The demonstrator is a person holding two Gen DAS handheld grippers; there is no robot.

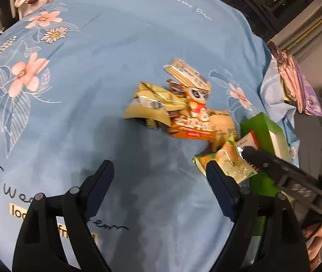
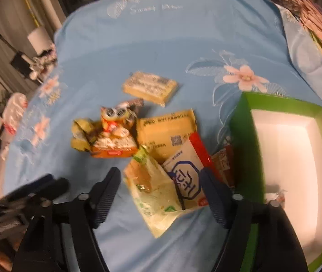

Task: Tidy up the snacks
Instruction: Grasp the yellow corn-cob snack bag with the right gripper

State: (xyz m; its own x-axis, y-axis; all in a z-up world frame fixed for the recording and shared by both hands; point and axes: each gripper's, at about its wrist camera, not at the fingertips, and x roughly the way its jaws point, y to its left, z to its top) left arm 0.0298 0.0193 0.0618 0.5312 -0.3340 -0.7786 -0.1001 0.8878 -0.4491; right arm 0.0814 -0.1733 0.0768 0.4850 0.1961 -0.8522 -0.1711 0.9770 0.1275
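Note:
Several snack packs lie in a pile on a blue flowered bedsheet [image 1: 115, 45]. An orange cartoon pack [image 1: 195, 122] sits mid-pile; it also shows in the right wrist view [image 2: 113, 142]. A wafer pack [image 2: 149, 88] lies behind it. A green box [image 2: 247, 136] with a white inside stands at the right, its inside nearly bare. My right gripper [image 2: 161, 192] is open, its fingers either side of a pale green bag [image 2: 154, 195] and a white-and-blue pack [image 2: 188, 176]. My left gripper [image 1: 158, 181] is open and empty over bare sheet.
The sheet [image 2: 183, 45] covers the bed. Folded pink and purple cloth [image 1: 297, 83] lies past the bed's right edge. The right gripper's body [image 1: 285, 172] reaches in from the right in the left wrist view. Room furniture stands beyond the far edge.

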